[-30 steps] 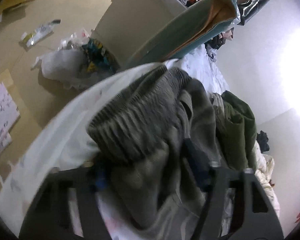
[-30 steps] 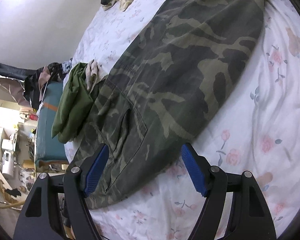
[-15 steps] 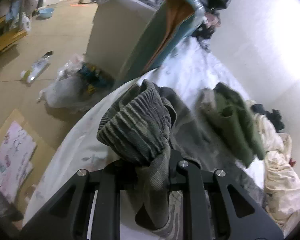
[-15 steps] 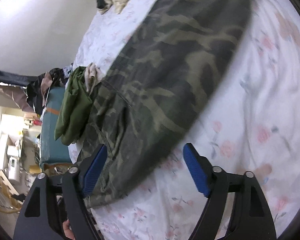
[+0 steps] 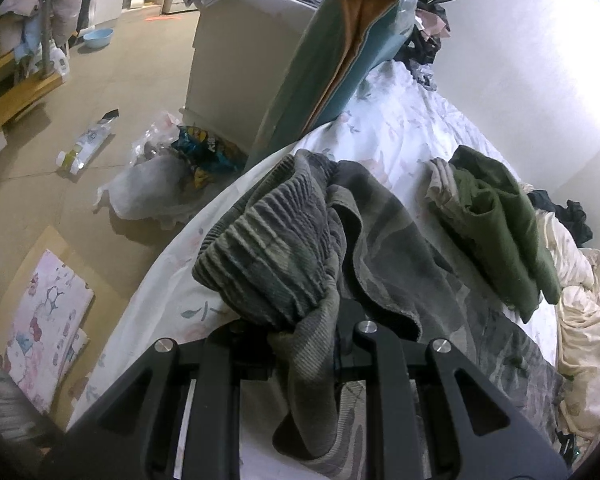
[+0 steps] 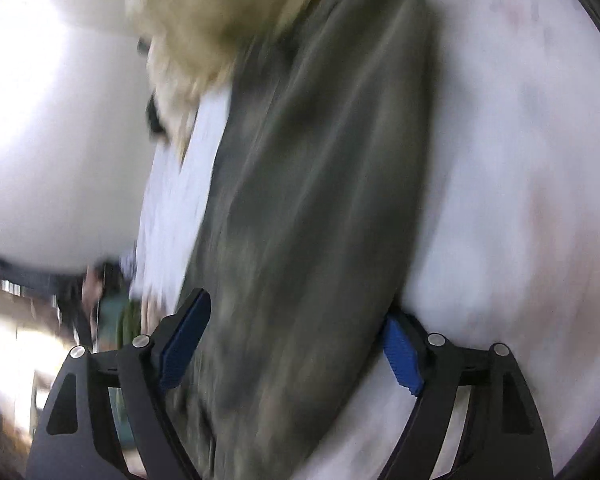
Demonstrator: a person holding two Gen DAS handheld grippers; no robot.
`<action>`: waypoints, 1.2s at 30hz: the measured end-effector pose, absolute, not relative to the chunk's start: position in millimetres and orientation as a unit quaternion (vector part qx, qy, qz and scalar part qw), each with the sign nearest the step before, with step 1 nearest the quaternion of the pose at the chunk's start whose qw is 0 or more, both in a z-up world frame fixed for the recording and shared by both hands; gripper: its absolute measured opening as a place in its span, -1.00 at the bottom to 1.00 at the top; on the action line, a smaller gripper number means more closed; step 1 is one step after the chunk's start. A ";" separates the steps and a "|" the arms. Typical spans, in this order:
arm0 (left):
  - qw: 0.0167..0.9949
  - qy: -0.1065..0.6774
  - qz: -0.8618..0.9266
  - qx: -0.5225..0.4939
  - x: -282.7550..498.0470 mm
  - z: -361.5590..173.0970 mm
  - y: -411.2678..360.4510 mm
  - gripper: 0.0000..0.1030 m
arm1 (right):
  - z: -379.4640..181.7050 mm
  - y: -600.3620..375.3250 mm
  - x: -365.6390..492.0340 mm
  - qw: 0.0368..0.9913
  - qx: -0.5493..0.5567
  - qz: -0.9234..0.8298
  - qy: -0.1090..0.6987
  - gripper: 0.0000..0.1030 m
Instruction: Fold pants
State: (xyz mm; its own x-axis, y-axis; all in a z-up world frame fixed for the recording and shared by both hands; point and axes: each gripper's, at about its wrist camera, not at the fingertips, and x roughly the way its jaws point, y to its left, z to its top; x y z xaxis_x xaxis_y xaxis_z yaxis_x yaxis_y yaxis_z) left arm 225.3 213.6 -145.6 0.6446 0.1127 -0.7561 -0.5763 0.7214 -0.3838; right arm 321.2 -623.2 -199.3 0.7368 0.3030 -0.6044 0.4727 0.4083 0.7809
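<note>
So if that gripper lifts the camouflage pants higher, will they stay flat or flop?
Probably flop: the camouflage pants already bunch and droop over the shut left gripper. Likely not slippery, since the ribbed waistband looks grippy.

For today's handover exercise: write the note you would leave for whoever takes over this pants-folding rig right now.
Left hand-held gripper: shut on the ribbed waistband of the camo pants, bunched and lifted.
Right hand-held gripper: open, straddling the pant legs; view blurred.
The pants lie lengthwise on the floral bedsheet, beside a green garment.
Done: waistband gripped.
Left: grip the leg end, fold, flatten.
</note>
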 end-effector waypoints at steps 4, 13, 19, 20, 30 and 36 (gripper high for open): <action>0.854 0.373 0.207 -0.300 227.2 -144.9 210.0 -0.68 | -206.5 -691.0 345.5 0.776 0.520 -0.090 0.344 -0.01; 0.850 0.394 0.201 -0.285 236.1 -136.6 209.1 -0.72 | -194.7 -719.8 352.5 0.810 0.475 -0.115 0.324 -0.95; 0.862 0.379 0.154 -0.300 235.6 -82.4 210.8 -0.75 | -123.9 -701.9 352.4 0.837 0.423 -0.135 0.319 -0.96; 0.863 0.386 0.148 -0.291 236.2 -73.7 209.5 -0.76 | -113.3 -699.6 350.5 0.840 0.415 -0.135 0.321 -0.96; 0.837 0.412 0.136 -0.334 160.1 -23.1 265.4 -0.77 | -71.8 -683.0 253.8 0.801 0.405 -0.203 0.391 -0.96; 0.818 0.446 0.157 -0.327 96.9 -19.1 294.5 -0.77 | -97.7 -663.3 177.7 0.689 0.452 -0.290 0.486 -0.96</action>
